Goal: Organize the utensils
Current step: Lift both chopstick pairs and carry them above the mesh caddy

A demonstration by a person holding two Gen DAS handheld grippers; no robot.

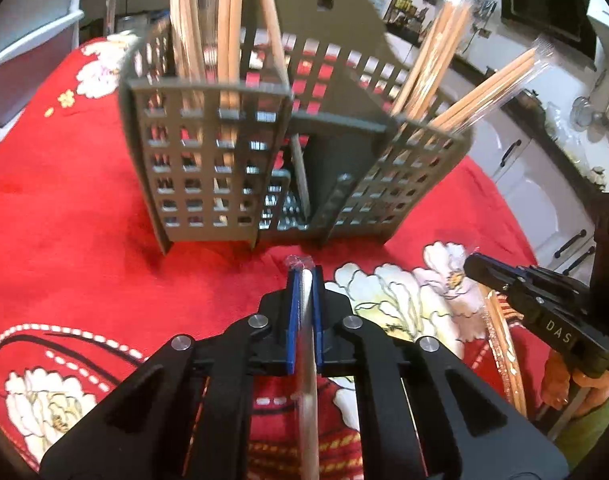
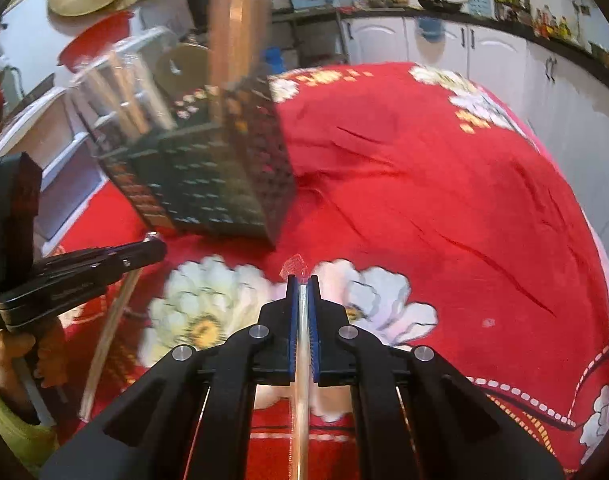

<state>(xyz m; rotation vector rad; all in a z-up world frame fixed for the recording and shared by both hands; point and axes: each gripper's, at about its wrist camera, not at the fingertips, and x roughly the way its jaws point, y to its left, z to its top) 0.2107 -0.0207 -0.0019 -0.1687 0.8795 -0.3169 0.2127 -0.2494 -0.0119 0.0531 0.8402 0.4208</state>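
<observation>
Left tongs [image 1: 304, 276] clamp wrapped chopsticks [image 1: 307, 344]; grey caddy [image 1: 208, 152] ahead on red cloth [image 1: 64, 240].

Red floral cloth, grey basket, pale wood.

The red tablecloth [image 1: 64, 220] carries white flowers with yellow centres and white dashed lines. The grey grid-walled plastic utensil basket [image 1: 208, 168] holds pale tan wooden chopsticks in clear wrappers [image 1: 444, 48]. The black left gripper [image 1: 304, 280] has blue pads; white cabinets [image 2: 484, 52] have dark handles.

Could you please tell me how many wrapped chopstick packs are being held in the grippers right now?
2. One wrapped chopstick pack is clamped in the left gripper; another pack is clamped in the right gripper. More packs stand in the grey basket, not held.
</observation>
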